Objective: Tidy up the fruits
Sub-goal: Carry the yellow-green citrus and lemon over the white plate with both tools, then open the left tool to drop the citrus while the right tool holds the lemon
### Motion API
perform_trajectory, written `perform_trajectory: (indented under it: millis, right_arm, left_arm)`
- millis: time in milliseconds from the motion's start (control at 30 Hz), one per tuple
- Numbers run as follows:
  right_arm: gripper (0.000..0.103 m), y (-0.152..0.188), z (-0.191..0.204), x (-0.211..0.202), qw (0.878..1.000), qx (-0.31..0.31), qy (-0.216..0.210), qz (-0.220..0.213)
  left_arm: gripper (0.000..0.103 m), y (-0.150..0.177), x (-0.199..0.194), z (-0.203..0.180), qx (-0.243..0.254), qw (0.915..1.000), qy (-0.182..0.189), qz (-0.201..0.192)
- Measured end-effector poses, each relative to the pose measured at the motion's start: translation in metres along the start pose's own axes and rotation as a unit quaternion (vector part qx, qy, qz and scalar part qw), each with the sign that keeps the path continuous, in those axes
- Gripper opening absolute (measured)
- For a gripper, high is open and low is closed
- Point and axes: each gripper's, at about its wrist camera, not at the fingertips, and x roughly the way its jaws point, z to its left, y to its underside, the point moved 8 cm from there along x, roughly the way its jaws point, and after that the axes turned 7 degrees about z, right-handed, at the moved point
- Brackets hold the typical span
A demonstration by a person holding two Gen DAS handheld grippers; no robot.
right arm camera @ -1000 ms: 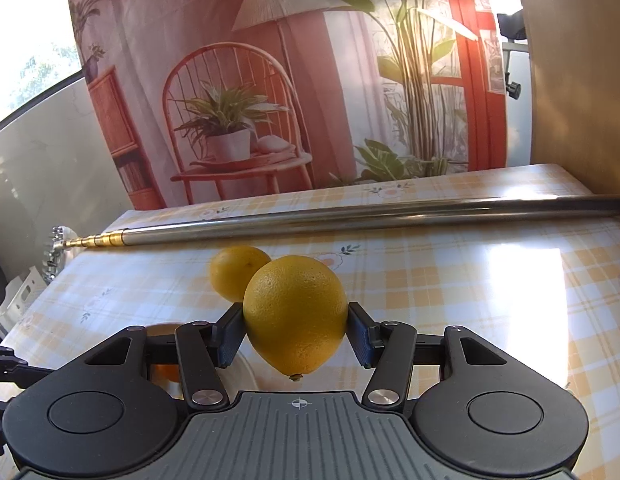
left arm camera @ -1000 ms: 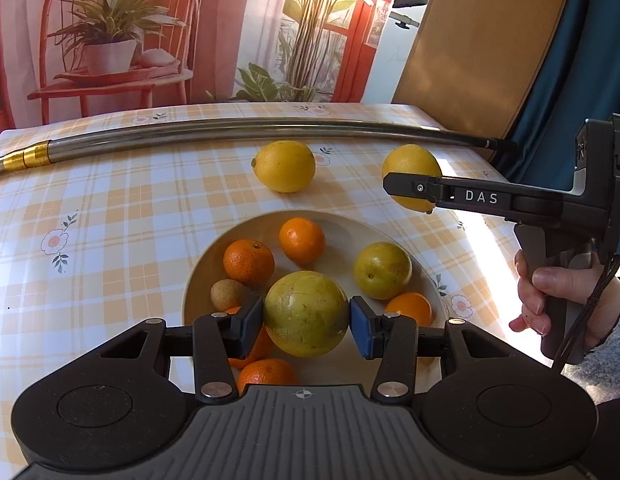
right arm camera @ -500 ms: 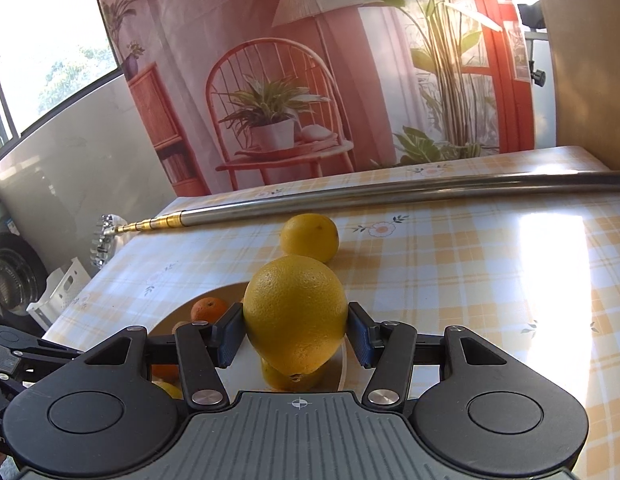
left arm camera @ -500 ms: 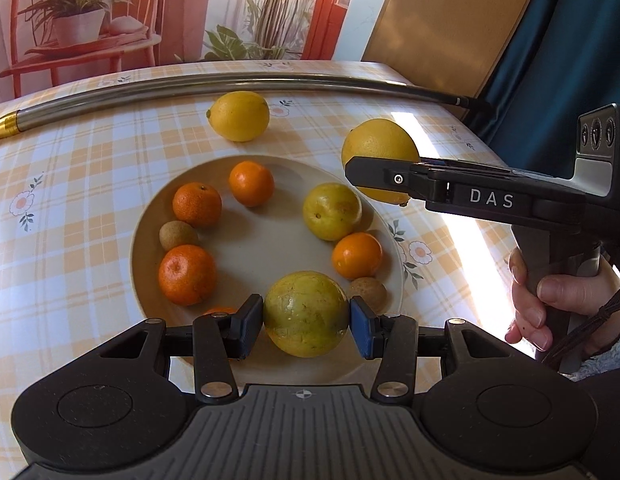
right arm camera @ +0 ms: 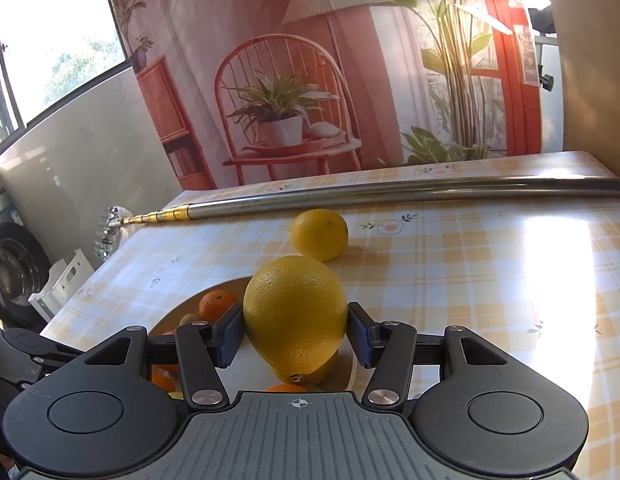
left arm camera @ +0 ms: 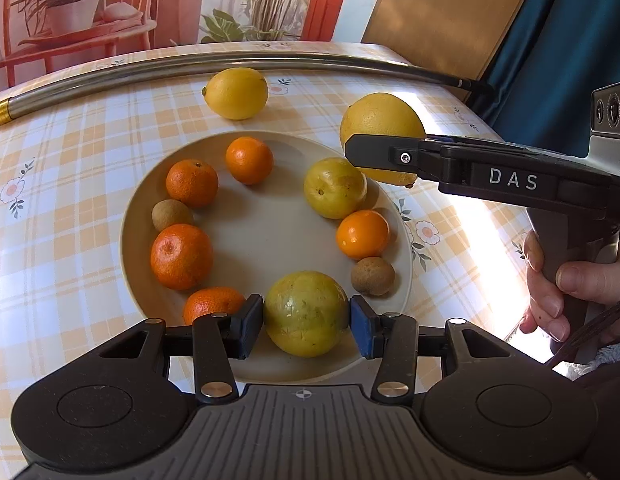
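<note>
A cream plate holds several mandarins, two small brown fruits and a yellow-green fruit around its rim. My left gripper is shut on a second yellow-green fruit over the plate's near edge. My right gripper is shut on a large lemon, which hangs over the plate's far right rim, as the lemon shows in the left wrist view. Another lemon lies on the tablecloth beyond the plate, also seen as the loose lemon in the right wrist view.
A long metal pole lies across the far side of the table, its gold end and a toothed head past the left edge. A person's hand grips the right tool. The checked tablecloth surrounds the plate.
The left gripper has drawn back toward the plate's near edge with its fruit, so the whole plate shows. The right gripper has carried the lemon left, over the plate's rim.
</note>
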Motion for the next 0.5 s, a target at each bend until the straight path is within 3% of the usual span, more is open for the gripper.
perform_trajectory:
  millis: [167, 500]
  right_arm:
    - [0.050, 0.001, 0.002, 0.003, 1.000, -0.001, 0.001, 0.005]
    - [0.050, 0.002, 0.015, 0.005, 1.000, -0.023, 0.001, 0.016]
  left_arm:
    - [0.050, -0.001, -0.005, 0.002, -0.001, 0.9998, -0.013, -0.012]
    - [0.065, -0.015, -0.048, 0.018, -0.022, 0.9909, -0.077, -0.108]
